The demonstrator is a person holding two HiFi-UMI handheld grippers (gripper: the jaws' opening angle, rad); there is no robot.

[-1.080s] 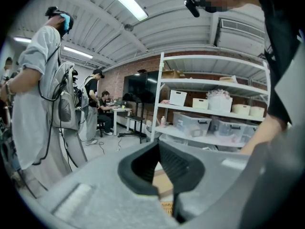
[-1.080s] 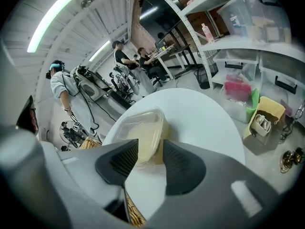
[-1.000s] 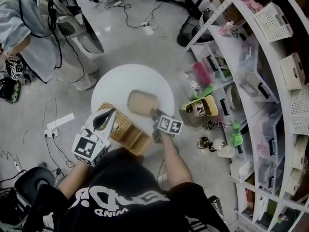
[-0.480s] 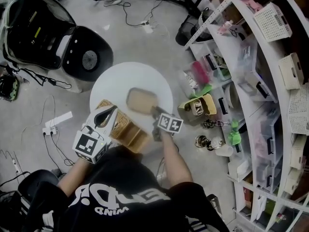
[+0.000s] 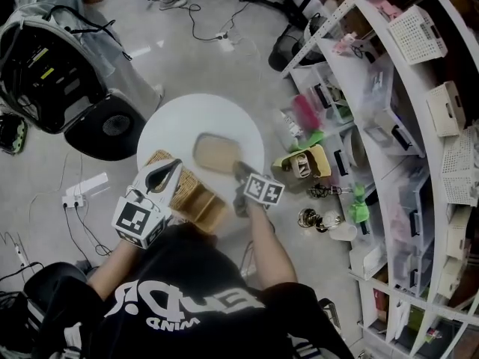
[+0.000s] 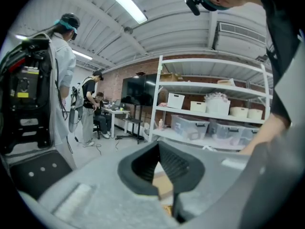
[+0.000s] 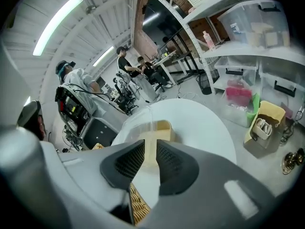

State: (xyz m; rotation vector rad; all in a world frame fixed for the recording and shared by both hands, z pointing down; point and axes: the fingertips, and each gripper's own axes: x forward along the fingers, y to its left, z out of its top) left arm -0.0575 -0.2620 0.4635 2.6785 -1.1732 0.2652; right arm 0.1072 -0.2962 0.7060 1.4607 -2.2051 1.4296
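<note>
Right claw point(image 7: 148, 151): jaws set to a narrow slit that appears to pinch the near rim of the clear lidded container point(image 5: 215, 152). The container lies straight ahead of the claw near the middle of the round white worktop point(image 5: 176, 126), its long axis roughly across the claw's line. Left claw point(image 6: 159, 168): jaws spread and empty, poised over the wicker basket point(image 5: 188, 197) at the worktop's near edge, apart from the container, so the right hand is the nearer.
</note>
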